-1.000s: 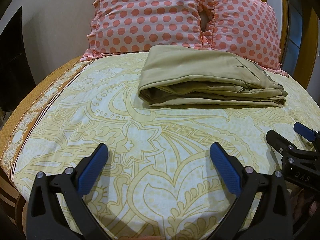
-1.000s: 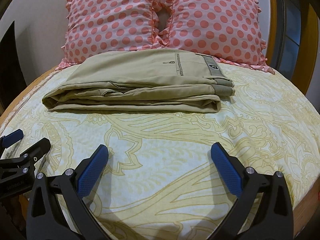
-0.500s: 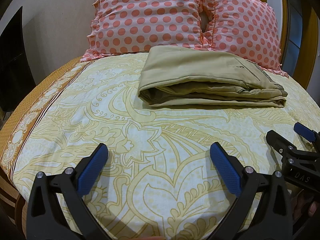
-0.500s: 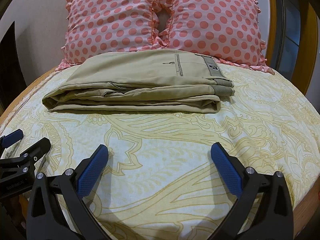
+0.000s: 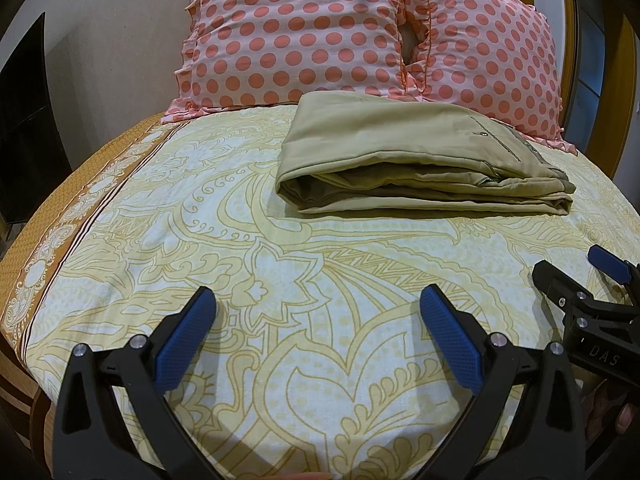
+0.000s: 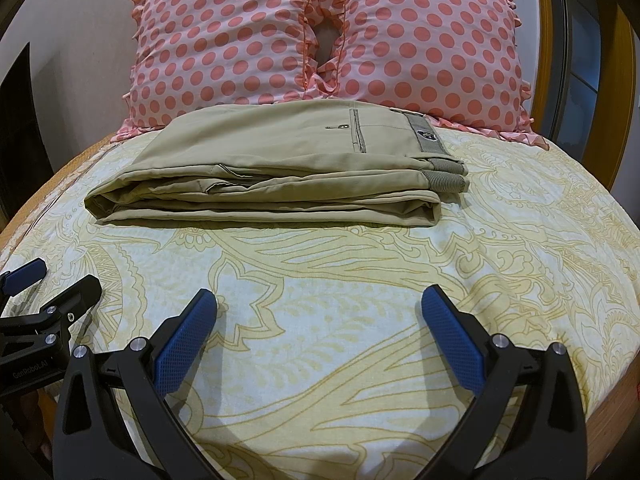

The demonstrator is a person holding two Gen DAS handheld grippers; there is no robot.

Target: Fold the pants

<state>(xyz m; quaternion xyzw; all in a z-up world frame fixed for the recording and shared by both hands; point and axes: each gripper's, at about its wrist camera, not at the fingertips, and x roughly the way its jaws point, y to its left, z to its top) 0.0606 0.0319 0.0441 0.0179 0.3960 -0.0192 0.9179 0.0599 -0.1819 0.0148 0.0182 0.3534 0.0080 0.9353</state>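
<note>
Well, the pants (image 6: pixel 280 168) lie folded in a flat khaki stack on the bed (image 6: pixel 360 280), up near the two polka-dot pillows (image 6: pixel 320 40), their far edge touching the pillow frills. Both claws hover low over the sheet, well apart from the cloth: the left claw (image 5: pixel 318 318) has its blue pads spread wide with nothing between them, and the right claw (image 6: pixel 320 318) stands the same, parted and empty. That fabric looks like a smooth woven cotton, soft and light, so I'd guess it will sag and slide if lifted by one corner. Best hold, to my eye, is the thick rounded fold at the left end or the ribbed waistband (image 6: pixel 446 178) at the right, pinching all layers together. The sheet is a matte cream print with yellow scrolls
</note>
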